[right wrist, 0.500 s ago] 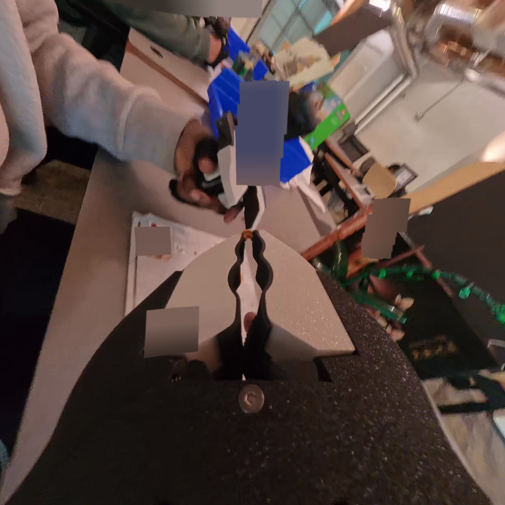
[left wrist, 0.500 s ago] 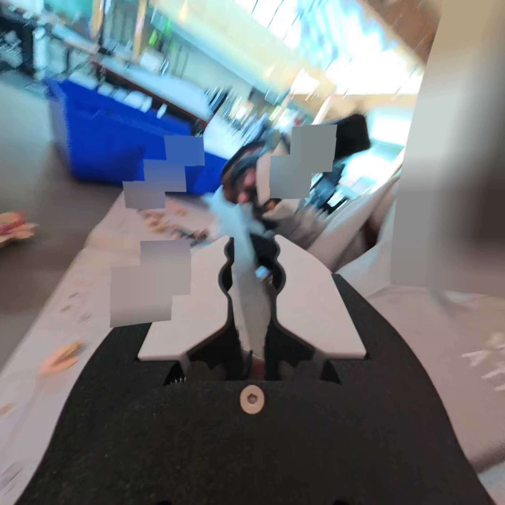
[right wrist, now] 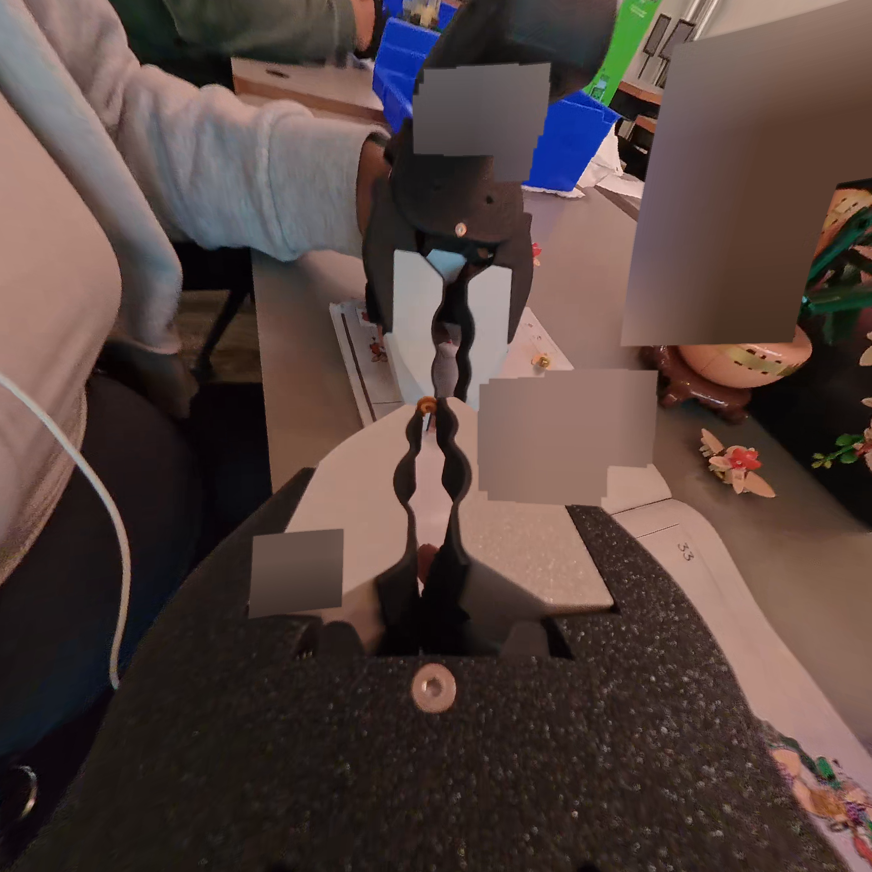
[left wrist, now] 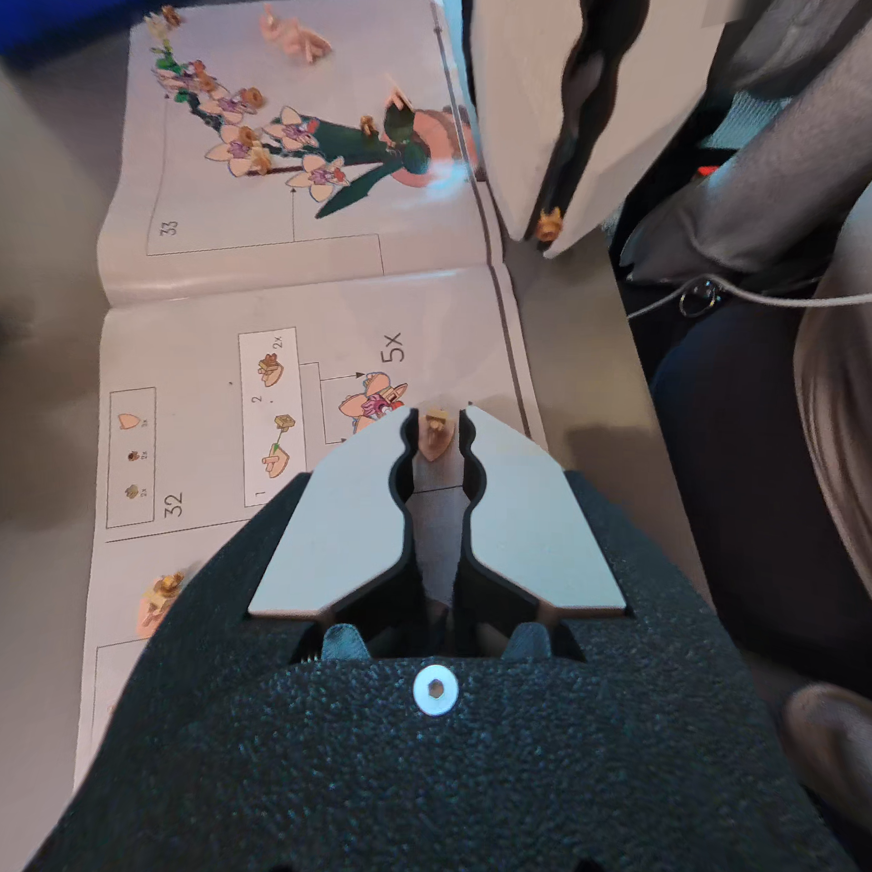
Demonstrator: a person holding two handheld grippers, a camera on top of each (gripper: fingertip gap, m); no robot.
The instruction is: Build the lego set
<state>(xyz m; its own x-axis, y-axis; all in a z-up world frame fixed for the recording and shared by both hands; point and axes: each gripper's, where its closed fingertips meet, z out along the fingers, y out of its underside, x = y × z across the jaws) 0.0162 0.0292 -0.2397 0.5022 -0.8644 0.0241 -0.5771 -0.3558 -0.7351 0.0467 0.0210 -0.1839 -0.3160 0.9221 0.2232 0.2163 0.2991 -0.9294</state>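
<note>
Two grippers are in play over the open instruction booklet (left wrist: 292, 292), which lies on the grey table (left wrist: 575, 330) and serves as my landmark. My left gripper (left wrist: 438, 415) hangs above the booklet's near page, its jaws parted by a narrow gap. Between the tips sits a small cream petal piece (left wrist: 436, 436) with a tan stud on top. The piece looks to lie on the page just below the tips, and I can't tell whether the fingers (left wrist: 358, 509) actually touch it.

My right gripper (right wrist: 431, 406) comes in at the booklet's table-edge side, jaws pinched nearly together on a tiny orange stud (right wrist: 427, 405) right at the tips. In the left wrist view that same gripper (left wrist: 547, 236) shows just past the booklet's edge, above bare table, the orange stud (left wrist: 548, 227) clamped at its point.

Loose bits lie on the booklet: a cream and gold flower assembly (left wrist: 158, 601) on the near page by my left gripper's body, and pink petal pieces (left wrist: 295, 35) at the far end. Beyond the booklet stands the pink pot (right wrist: 741, 354) on its dark brown base, with a loose red-centred flower (right wrist: 736, 465) on the table nearby.
</note>
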